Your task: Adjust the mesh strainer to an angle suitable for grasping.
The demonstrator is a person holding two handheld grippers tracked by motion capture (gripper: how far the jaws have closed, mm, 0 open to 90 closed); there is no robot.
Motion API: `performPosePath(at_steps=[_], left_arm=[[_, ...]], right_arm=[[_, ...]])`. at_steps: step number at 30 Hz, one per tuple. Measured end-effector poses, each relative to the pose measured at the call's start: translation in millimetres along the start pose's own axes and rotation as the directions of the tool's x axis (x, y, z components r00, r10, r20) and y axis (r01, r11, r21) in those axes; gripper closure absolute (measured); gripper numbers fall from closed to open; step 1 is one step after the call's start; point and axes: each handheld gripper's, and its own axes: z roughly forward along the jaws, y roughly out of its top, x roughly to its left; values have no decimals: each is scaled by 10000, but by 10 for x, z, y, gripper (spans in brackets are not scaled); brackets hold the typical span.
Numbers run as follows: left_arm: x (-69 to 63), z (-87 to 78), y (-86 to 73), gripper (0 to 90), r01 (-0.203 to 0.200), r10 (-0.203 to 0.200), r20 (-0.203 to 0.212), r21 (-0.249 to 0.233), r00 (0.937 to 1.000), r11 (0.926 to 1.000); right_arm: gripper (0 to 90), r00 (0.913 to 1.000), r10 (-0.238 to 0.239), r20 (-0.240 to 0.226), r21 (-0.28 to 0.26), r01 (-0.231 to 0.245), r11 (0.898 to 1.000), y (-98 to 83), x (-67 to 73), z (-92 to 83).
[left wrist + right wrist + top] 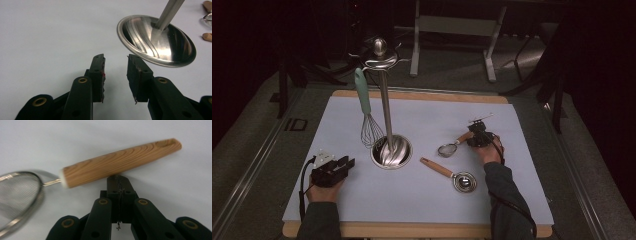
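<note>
Right gripper (118, 178), black, two-jawed: jaws pressed together with nothing between them, tips just under and against the small wire-mesh strainer with a light wooden handle (120, 162), which lies on the white table mat (422, 200) to the right of the stand. Nearer the person, a steel measuring spoon with a wooden handle (452, 175) lies flat. Left gripper (116, 62): jaws spread, empty, resting on the mat near the round polished steel base of the utensil stand (155, 45). A mint-handled wire whisk (366, 112) hangs from the stand's top.
</note>
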Motion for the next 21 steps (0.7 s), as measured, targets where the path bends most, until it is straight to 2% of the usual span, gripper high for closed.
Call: performPosePath(at_steps=[10, 13, 14, 17, 21], left_arm=[[-2, -3, -2, 672, 11, -10, 42, -46, 10000, 10000], [-2, -5, -3, 672, 10, -10, 52, -54, 10000, 10000], [-1, -5, -3, 672, 13, -12, 56, -57, 10000, 10000], [-2, -4, -3, 672, 3, -2, 53, -57, 10000, 10000], [-4, -5, -3, 672, -15, 15, 36, -58, 10000, 10000]], right_arm=[[878, 9987, -465, -203, -100, 463, 9989, 180, 263, 6], [839, 9995, -53, -302, -290, 44, 9996, 232, 254, -25], [802, 9984, 235, -520, -401, -256, 9989, 246, 241, -38], [711, 9917, 820, -991, -594, -882, 9943, 259, 213, -55], [599, 9824, 1275, -1369, -809, -1393, 9869, 244, 178, -58]])
